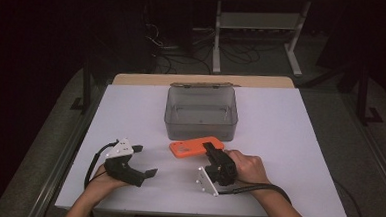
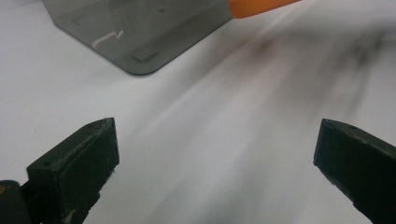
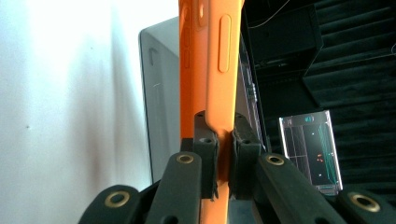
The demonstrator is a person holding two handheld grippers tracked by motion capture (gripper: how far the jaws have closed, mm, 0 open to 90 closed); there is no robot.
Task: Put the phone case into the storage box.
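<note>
While the right claw (image 1: 212,149) pinches the orange phone case (image 1: 191,148) by its near end, its long axis lies crosswise just before the grey box (image 1: 201,114); the left claw (image 1: 144,160) gapes wide, empty.

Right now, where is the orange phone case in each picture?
High view: the orange phone case lies just in front of the grey box, with the right gripper pinching its right end.
Left gripper view: one orange corner peeks in at the top edge.
Right gripper view: it stands edge-on up the middle, clamped between the jaws.
Shared landmark: the grey box.
</note>
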